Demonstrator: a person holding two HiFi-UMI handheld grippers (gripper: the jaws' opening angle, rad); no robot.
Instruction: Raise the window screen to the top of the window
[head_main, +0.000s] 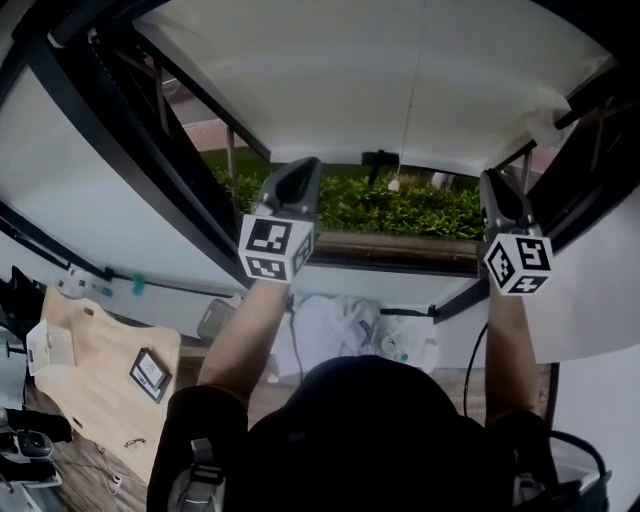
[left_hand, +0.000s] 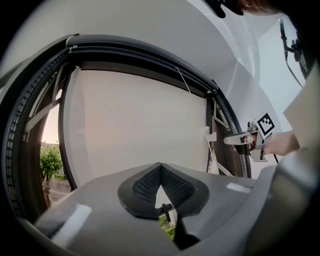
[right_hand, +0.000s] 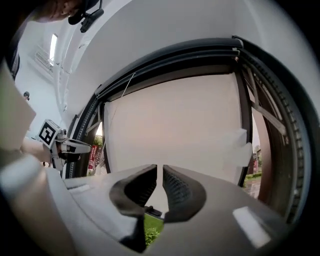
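Observation:
The white window screen (head_main: 330, 80) covers most of the dark-framed window (head_main: 120, 130). Its lower edge, with a small dark handle (head_main: 380, 158) and a thin pull cord (head_main: 405, 120), hangs above a strip of green hedge (head_main: 400, 205). My left gripper (head_main: 300, 165) is raised in front of the screen's lower left part, its jaws shut tip to tip (left_hand: 160, 165) with nothing between them. My right gripper (head_main: 492, 178) is up at the lower right, beside the frame. Its jaws (right_hand: 159, 167) stand a narrow slit apart, and only the screen (right_hand: 175, 130) shows through the slit.
A brown sill (head_main: 390, 250) runs under the opening. Below it lie crumpled white plastic (head_main: 340, 325) and a cable. A wooden board (head_main: 100, 370) with small items leans at the lower left. Each gripper shows in the other's view, by the side frame (left_hand: 250, 137) (right_hand: 65, 145).

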